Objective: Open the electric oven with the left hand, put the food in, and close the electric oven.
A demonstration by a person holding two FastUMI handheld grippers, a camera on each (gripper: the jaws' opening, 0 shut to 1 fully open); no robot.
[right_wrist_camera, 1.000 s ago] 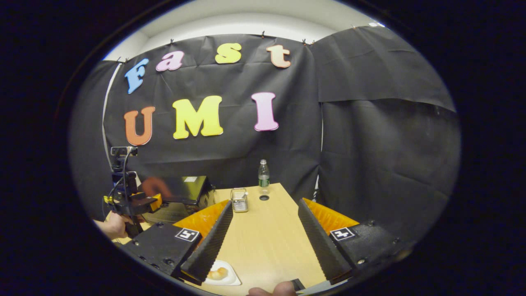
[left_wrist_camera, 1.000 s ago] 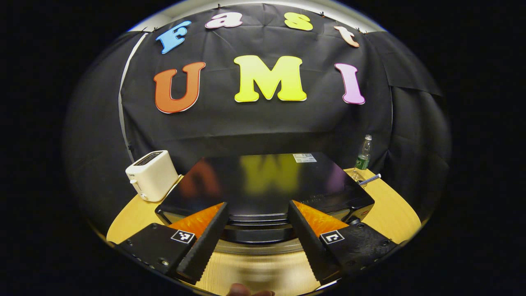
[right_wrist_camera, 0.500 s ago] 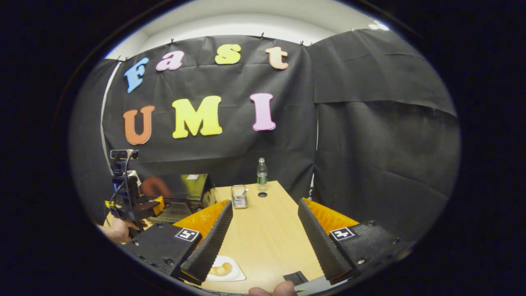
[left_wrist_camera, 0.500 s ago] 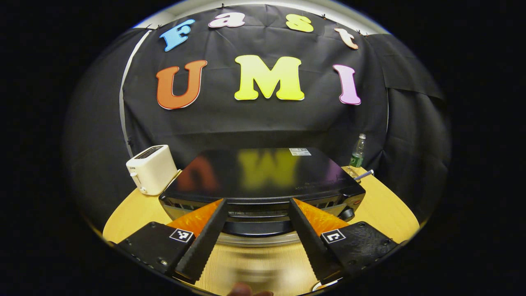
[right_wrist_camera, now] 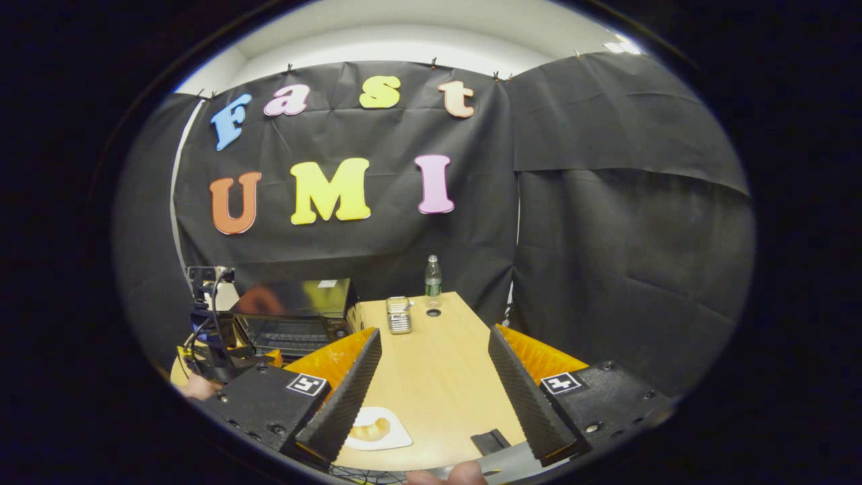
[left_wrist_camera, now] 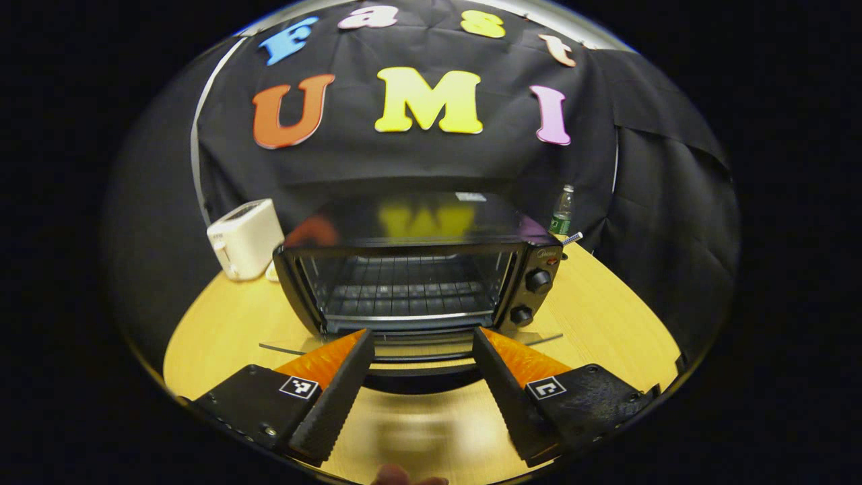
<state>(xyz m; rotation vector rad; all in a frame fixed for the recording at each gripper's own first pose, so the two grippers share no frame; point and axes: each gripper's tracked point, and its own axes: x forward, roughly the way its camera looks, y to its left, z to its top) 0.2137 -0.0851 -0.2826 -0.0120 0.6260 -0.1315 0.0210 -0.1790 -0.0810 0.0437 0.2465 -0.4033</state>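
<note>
With the electric oven (left_wrist_camera: 411,269) open on the bench (right_wrist_camera: 431,377), both the left gripper (left_wrist_camera: 421,384) and right gripper (right_wrist_camera: 434,391) spread empty, the soft, crushable croissant (right_wrist_camera: 369,430) in front of the oven is best lifted by its small white plate (right_wrist_camera: 397,439).

1. The oven door (left_wrist_camera: 411,350) lies partly behind the left gripper's fingers (left_wrist_camera: 333,397); its handle is a dark blur.
2. The food (right_wrist_camera: 372,429) on the white plate (right_wrist_camera: 397,439) is partly hidden by a right gripper finger (right_wrist_camera: 343,404).
3. The oven (right_wrist_camera: 296,316) is partly blocked by the far left gripper (right_wrist_camera: 222,353).
</note>
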